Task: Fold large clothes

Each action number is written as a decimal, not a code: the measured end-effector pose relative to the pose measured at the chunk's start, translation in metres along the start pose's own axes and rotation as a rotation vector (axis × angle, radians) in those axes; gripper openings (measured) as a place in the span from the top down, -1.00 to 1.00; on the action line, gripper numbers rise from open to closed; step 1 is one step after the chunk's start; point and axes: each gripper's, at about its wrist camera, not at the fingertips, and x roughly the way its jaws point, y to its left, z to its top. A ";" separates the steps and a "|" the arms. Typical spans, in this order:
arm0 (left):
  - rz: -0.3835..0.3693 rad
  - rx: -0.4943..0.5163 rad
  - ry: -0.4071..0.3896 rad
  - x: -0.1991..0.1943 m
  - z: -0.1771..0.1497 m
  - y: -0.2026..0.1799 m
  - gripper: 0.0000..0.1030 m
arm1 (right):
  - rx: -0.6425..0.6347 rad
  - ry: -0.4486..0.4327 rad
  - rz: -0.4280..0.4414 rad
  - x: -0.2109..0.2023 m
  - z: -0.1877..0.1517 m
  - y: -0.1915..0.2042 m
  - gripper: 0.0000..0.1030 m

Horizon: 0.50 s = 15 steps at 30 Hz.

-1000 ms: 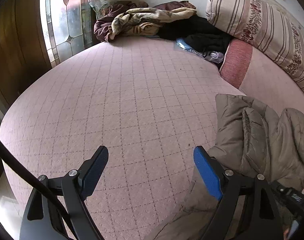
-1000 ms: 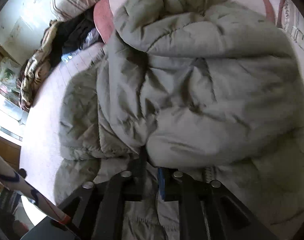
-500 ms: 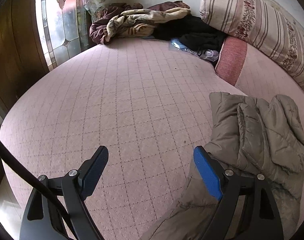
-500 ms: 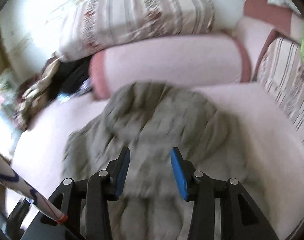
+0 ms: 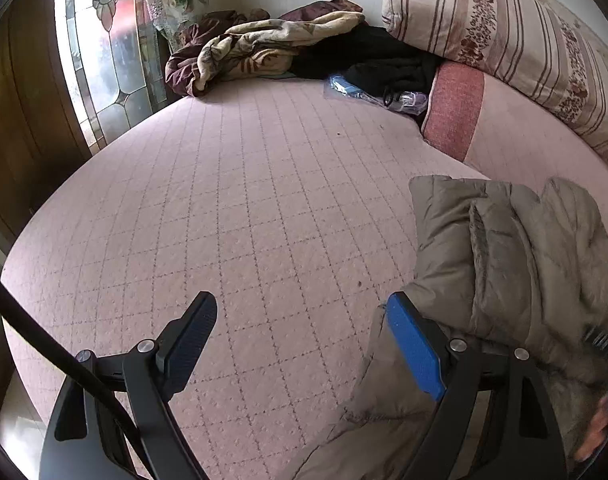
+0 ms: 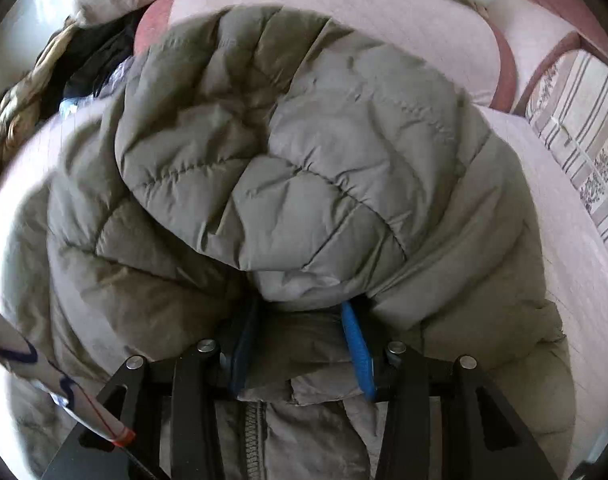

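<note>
the left gripper (image 5: 301, 338) hangs open over the bed (image 5: 239, 200), just left of the jacket (image 6: 287, 168). the right gripper (image 6: 299, 332) straddles a jacket fold; grip unclear.

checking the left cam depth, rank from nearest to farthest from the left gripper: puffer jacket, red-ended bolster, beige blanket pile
1. Puffer jacket, right beside the left gripper.
2. Red-ended bolster, farther up on the right.
3. Beige blanket pile, at the bed's far edge.
</note>
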 end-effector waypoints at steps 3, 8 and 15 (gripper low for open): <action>0.010 -0.011 -0.008 -0.003 0.000 0.004 -0.67 | 0.040 -0.113 0.025 -0.039 0.013 -0.001 0.11; 0.016 -0.041 0.001 -0.001 0.001 0.013 -0.67 | -0.013 -0.204 0.060 -0.070 0.029 0.030 0.11; 0.032 -0.044 -0.003 0.000 0.001 0.021 -0.67 | -0.071 0.027 0.034 0.015 0.019 0.054 0.10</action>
